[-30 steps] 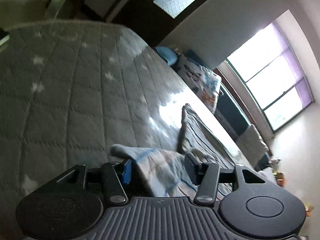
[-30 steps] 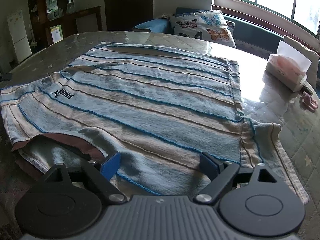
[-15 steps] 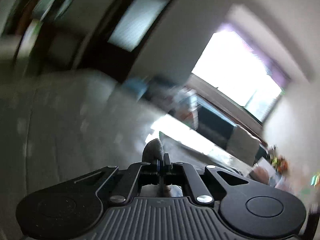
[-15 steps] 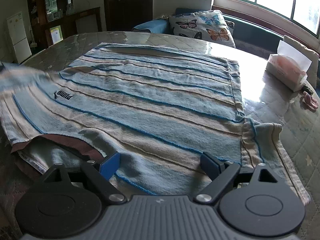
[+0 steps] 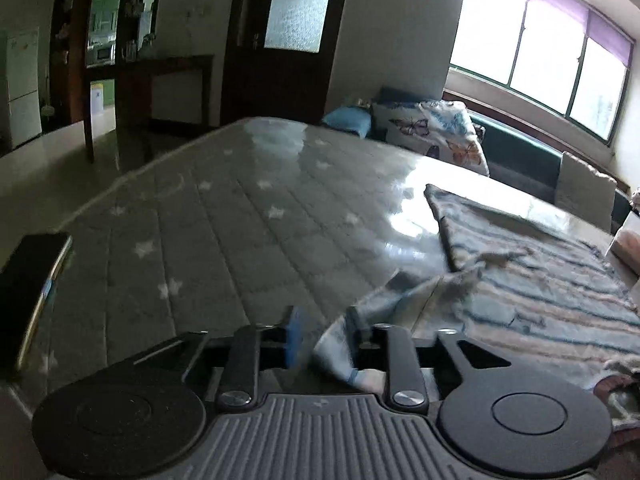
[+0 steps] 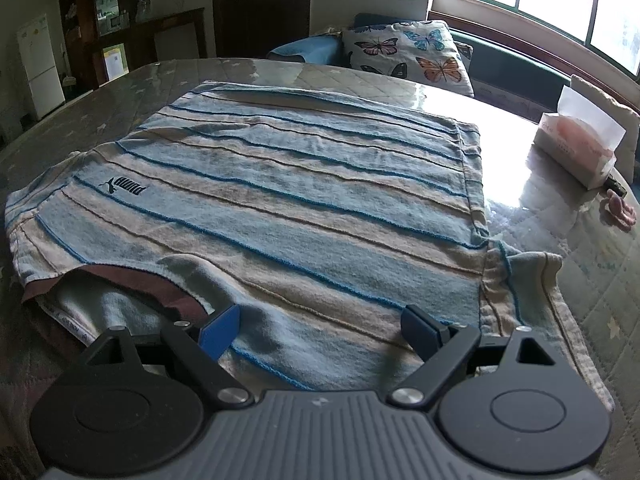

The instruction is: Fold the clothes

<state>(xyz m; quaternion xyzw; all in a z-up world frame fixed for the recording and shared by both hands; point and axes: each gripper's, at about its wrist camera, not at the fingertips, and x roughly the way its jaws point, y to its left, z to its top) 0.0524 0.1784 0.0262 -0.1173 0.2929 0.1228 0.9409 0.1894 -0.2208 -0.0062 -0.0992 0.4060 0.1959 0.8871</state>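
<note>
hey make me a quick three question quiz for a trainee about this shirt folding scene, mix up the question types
1. True or false: the right gripper is shut on the striped shirt.
2. Multiple choice: what lies at the left edge of the left wrist view? A) a tissue box B) a dark phone C) a butterfly pillow
3. Fill in: the left gripper has its fingers apart, with a fold of the shirt's ____ draped between them.

Key
1. False: its jaws stand wide open over the shirt.
2. B: the phone lies on the quilted table cover.
3. Sleeve.
</note>
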